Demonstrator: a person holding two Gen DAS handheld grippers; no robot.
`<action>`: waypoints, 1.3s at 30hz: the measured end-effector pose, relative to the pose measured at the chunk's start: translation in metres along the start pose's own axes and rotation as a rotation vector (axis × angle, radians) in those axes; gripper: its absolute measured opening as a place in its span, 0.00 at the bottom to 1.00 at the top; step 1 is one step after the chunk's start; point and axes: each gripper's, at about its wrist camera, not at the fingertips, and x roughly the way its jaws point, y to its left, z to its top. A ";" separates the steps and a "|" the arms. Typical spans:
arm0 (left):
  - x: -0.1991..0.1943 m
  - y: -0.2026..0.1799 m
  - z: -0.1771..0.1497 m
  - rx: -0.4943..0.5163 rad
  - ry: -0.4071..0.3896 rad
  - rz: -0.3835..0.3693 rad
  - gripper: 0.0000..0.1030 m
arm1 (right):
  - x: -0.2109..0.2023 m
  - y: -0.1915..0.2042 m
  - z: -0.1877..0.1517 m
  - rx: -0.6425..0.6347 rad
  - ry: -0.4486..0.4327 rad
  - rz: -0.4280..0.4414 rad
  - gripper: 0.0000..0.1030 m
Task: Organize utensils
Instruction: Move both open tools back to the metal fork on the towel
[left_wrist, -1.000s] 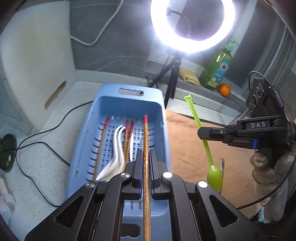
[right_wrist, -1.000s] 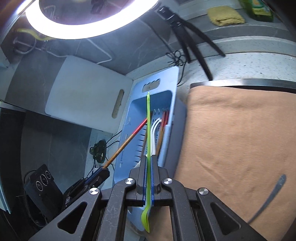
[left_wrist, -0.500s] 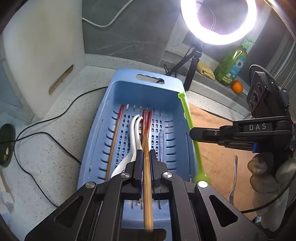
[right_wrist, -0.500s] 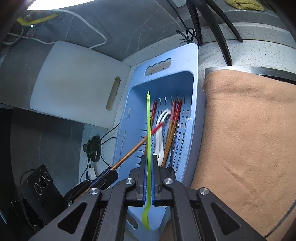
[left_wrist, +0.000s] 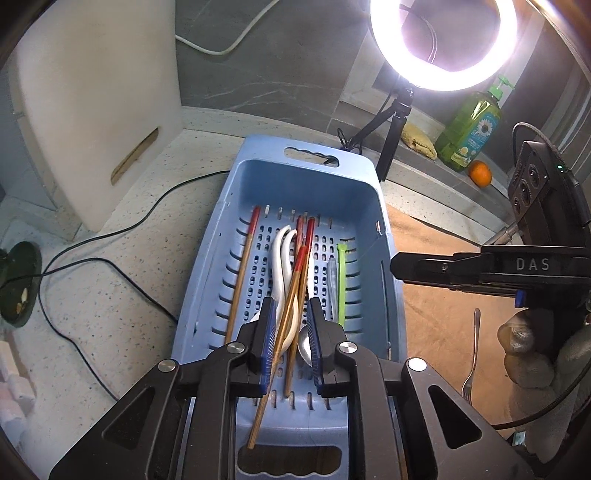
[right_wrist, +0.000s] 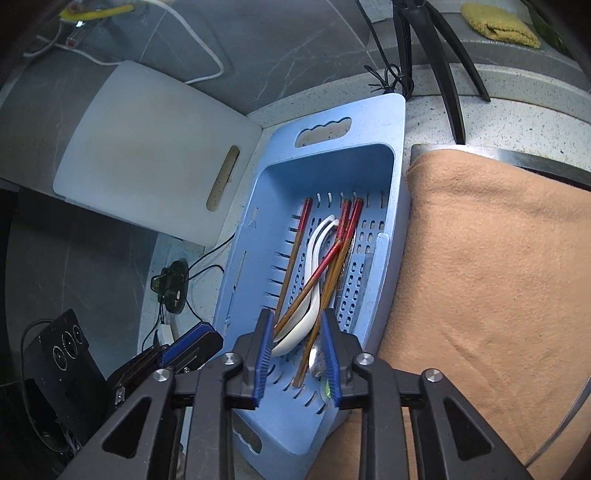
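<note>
A blue slotted basket (left_wrist: 255, 184) (right_wrist: 397, 122) holds several red-tipped wooden chopsticks (left_wrist: 243, 269) (right_wrist: 295, 254), white ceramic spoons (left_wrist: 279, 258) (right_wrist: 314, 266), a metal spoon (left_wrist: 304, 343) and a green plastic spoon (left_wrist: 341, 280). One chopstick (left_wrist: 291, 295) lies slanted across the spoons. My left gripper (left_wrist: 291, 314) is open above the basket's near end. My right gripper (right_wrist: 297, 328) is open and empty over the basket; it shows from the side in the left wrist view (left_wrist: 399, 266). A metal fork (left_wrist: 471, 362) lies on the tan cloth (right_wrist: 498, 258).
A white cutting board (left_wrist: 96, 99) leans on the wall at left. A ring light on a tripod (left_wrist: 439, 40), a green soap bottle (left_wrist: 472, 125), an orange (left_wrist: 480, 173) and a yellow sponge (left_wrist: 417, 140) stand behind. Black cables (left_wrist: 92, 258) cross the speckled counter.
Both grippers opened. The left let its chopstick drop slanted into the basket. The right let the green spoon go; it now lies in the basket's right side.
</note>
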 end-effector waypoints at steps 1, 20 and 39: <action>-0.001 0.000 -0.002 -0.002 0.001 -0.002 0.15 | -0.002 0.002 -0.002 -0.016 -0.004 -0.009 0.26; -0.030 -0.016 -0.035 -0.019 -0.009 0.055 0.15 | -0.067 0.023 -0.034 -0.278 -0.177 -0.145 0.40; -0.037 -0.118 -0.067 0.072 -0.030 0.009 0.35 | -0.128 -0.014 -0.068 -0.368 -0.288 -0.197 0.51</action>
